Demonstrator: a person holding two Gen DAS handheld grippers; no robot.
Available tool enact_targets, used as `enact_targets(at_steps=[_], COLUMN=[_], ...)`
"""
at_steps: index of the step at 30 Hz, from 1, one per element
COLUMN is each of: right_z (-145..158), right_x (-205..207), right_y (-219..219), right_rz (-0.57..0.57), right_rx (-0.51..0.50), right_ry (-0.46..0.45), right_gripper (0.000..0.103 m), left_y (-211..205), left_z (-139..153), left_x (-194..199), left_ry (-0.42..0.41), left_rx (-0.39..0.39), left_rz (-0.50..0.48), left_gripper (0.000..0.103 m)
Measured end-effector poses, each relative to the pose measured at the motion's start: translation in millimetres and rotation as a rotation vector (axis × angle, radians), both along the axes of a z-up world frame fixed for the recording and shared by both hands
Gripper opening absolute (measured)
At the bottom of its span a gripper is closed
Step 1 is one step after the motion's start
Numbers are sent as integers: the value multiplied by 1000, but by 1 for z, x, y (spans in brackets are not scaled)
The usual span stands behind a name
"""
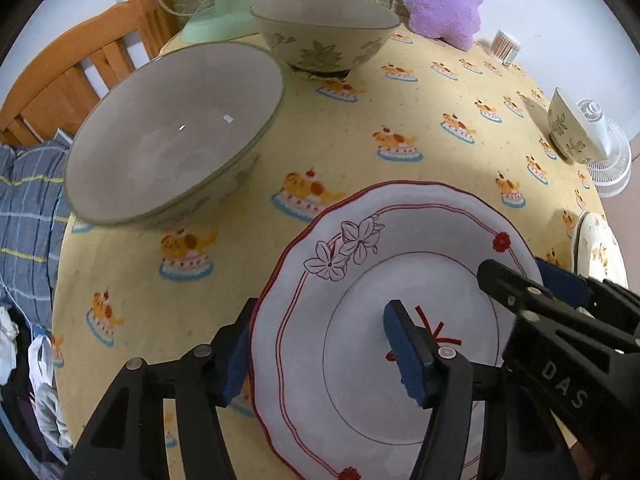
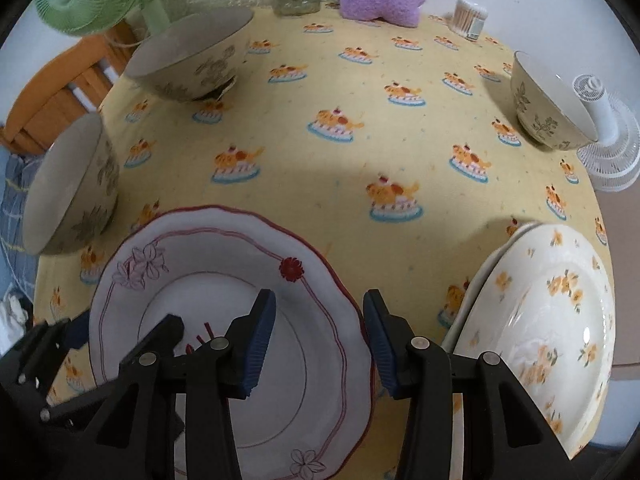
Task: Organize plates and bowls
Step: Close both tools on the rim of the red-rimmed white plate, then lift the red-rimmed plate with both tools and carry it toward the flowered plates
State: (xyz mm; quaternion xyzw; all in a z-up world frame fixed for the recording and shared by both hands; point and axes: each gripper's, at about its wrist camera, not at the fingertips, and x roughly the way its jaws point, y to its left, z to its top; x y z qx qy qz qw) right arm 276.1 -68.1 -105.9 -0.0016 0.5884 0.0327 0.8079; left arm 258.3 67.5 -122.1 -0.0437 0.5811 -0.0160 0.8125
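Left wrist view: red-rimmed plate (image 1: 360, 280) flat on the yellow tablecloth (image 1: 340, 128), both grippers (image 1: 322, 354) (image 2: 320, 344) unclenched astride opposite rims; likely glazed, slippery, breakable, best pinched at the rim.

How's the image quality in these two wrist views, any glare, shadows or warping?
Left wrist view: small glints inside the large grey-rimmed bowl; fisheye bends the yellow cake-print tablecloth into a dome. Right wrist view: glare streak on the cream plate with orange flowers, soft shadow band across the cloth; both corners vignetted black.
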Motion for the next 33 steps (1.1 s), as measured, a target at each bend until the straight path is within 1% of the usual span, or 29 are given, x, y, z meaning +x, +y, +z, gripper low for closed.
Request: enact_targets(at_steps=[2,5,8,11,13,15,17,20,22,28,33], right_z=[0,0,0,0,-3,-9,-13,-12,-13,-12,1], right_x=[-8,-21,-36,-45,-47,-47,-47,-49,-49,-54,-65], right_y=[3,7,11,16,16,11,6,9,10,12,12], right_rz=[2,9,22,45,40,18,-9,-4,-8,-36,-72], right_rx=[15,20,35,12,2,29,69,50,43,33,17], right_ry=[15,28,37,36,49,81,89,79,78,90,79], right_gripper=[49,49,49,49,49,49,49,49,49,49,49], left_y=[3,5,9,12,13,14,16,14,11,8,5], left_z=[1,1,0,-1,-1,-1,-2,-2,-2,0,12], left_x=[-8,-22,-33,-44,-48,-50,-50,-49,-49,-46,-51], left_ry=[4,7,24,34,36,38,39,39,42,55,35], left_rx=[4,12,5,5,8,13,3,-19,-6,-11,-13], left_rz=[5,-18,-18,-6,0,3,4,-20,-36,-68,-107], left_gripper=[64,66,67,67,67,69,69,67,68,68,68])
